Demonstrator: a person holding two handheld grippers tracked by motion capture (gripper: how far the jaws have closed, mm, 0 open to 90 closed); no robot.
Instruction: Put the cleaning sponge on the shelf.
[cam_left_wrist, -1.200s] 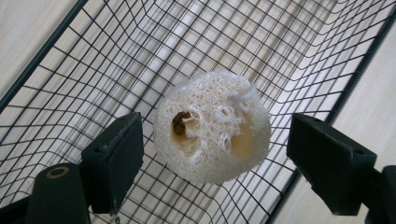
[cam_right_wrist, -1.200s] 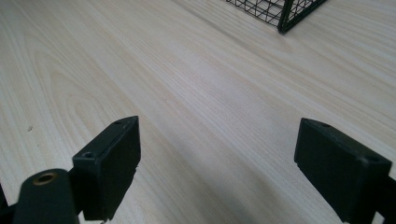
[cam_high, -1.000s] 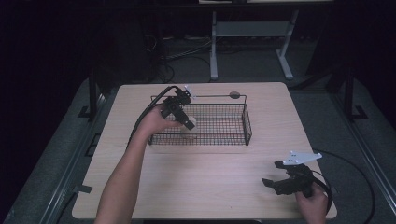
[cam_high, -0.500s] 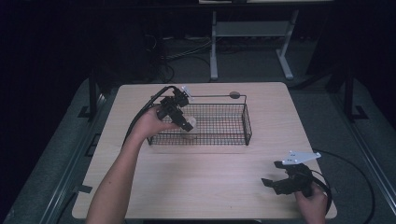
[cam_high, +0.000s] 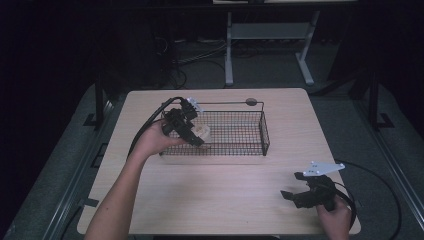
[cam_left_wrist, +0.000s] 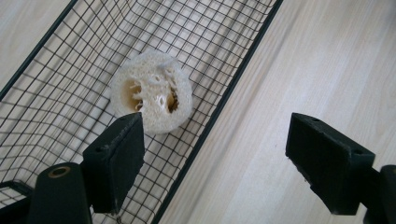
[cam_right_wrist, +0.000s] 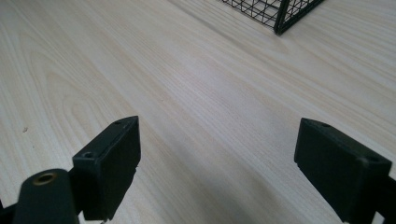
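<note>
Released since earlier, fibrous round loofah (cam_left_wrist: 152, 97) lies in black wire basket (cam_left_wrist: 219, 100) under wide-open left tool (cam_left_wrist: 219, 154).

A lab or test room is suggested: a pale wooden table (cam_high: 220, 200) is set on grey flooring (cam_high: 65, 175) in a darkened space, cables (cam_high: 187, 55) are strewn behind it, and a metal stand frame (cam_high: 265, 35) is seen beyond.
</note>
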